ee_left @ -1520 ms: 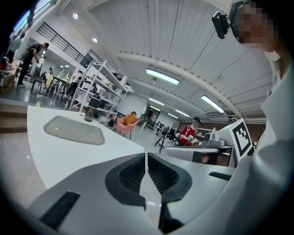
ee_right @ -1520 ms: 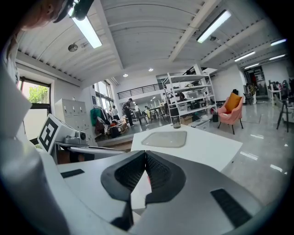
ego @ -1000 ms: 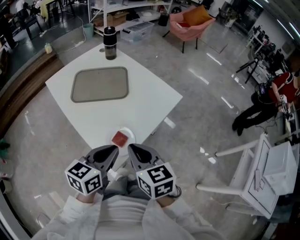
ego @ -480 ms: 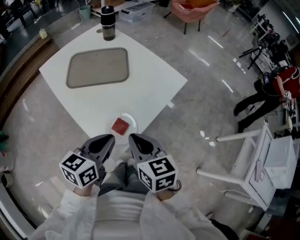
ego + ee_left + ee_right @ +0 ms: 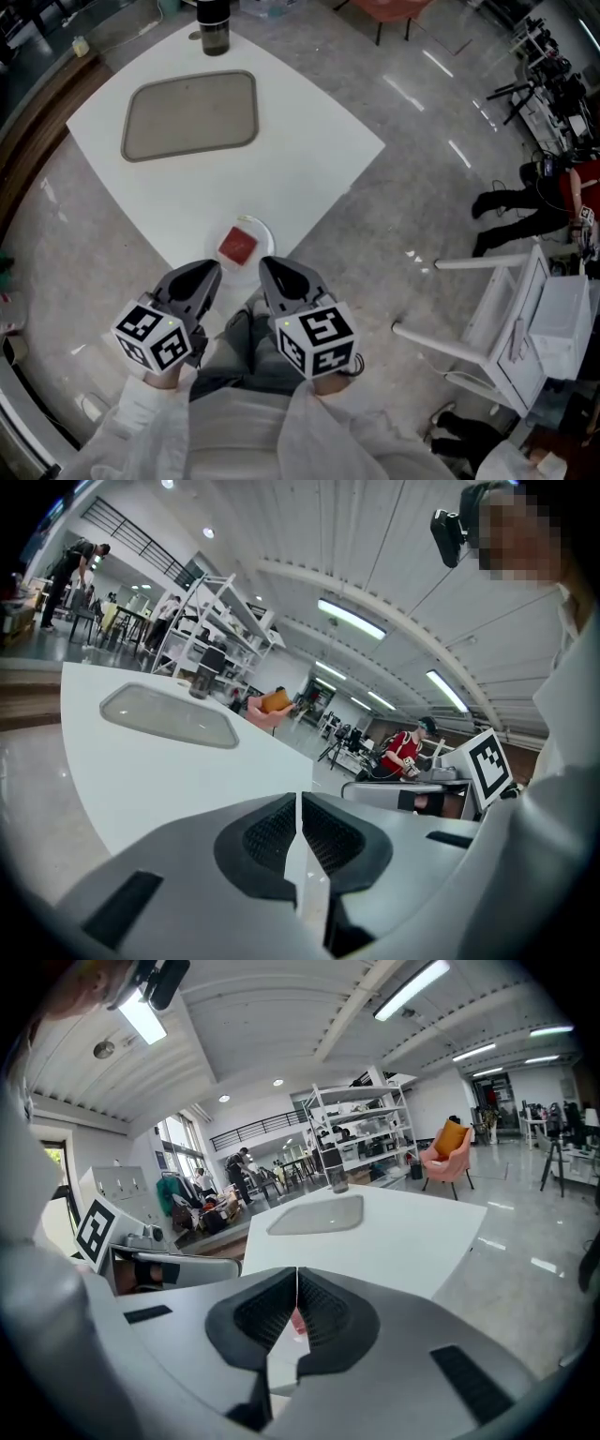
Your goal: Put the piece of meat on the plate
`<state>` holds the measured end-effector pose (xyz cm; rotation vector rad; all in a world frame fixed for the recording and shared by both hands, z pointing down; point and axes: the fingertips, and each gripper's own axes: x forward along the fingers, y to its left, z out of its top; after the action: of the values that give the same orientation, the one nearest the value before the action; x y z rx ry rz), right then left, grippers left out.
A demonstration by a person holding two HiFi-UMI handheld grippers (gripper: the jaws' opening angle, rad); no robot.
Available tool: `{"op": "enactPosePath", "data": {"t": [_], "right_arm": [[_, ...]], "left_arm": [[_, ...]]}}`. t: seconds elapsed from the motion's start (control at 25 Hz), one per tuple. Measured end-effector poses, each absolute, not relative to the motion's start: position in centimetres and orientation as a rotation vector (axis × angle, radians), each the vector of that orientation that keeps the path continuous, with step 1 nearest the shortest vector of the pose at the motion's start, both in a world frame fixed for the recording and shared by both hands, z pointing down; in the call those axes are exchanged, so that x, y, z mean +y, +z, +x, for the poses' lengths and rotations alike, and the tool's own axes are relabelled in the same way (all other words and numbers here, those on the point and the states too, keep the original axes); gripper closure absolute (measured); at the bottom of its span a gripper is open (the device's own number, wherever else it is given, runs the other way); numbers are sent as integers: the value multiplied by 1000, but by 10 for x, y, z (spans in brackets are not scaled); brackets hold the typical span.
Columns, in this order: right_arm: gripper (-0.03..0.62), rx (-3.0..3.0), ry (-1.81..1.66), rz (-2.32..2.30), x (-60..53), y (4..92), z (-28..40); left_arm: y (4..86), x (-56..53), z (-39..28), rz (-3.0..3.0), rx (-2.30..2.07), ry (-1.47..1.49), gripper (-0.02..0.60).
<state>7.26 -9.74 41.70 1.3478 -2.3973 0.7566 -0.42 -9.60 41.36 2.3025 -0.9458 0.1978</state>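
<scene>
A red piece of meat lies on a small white plate at the near corner of the white table. My left gripper and right gripper hang side by side just short of that corner, in front of the person's body. Both are shut with nothing between the pads. In the left gripper view the left gripper's pads meet in a thin line. In the right gripper view the right gripper is likewise shut, and a sliver of the meat shows behind its pads.
A grey tray lies on the far left part of the table, with a black bottle beyond it. The person's legs are below the grippers. A white chair stands on the floor at the right, and another person is farther off.
Both grippers have sunk a little and stay shut. The head view has shifted, so the table and plate sit higher in the picture. The meat has not moved on the plate.
</scene>
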Motion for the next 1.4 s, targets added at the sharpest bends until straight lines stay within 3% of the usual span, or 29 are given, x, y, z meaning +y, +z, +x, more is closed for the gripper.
{"op": "enactPosePath", "data": {"t": [0.92, 1.4], "right_arm": [[579, -2284, 911, 1233, -99, 494, 71], [577, -2209, 974, 1225, -96, 521, 80]], "left_arm": [[486, -109, -18, 2179, -951, 322, 554], [514, -104, -30, 2079, -990, 366, 514]]}}
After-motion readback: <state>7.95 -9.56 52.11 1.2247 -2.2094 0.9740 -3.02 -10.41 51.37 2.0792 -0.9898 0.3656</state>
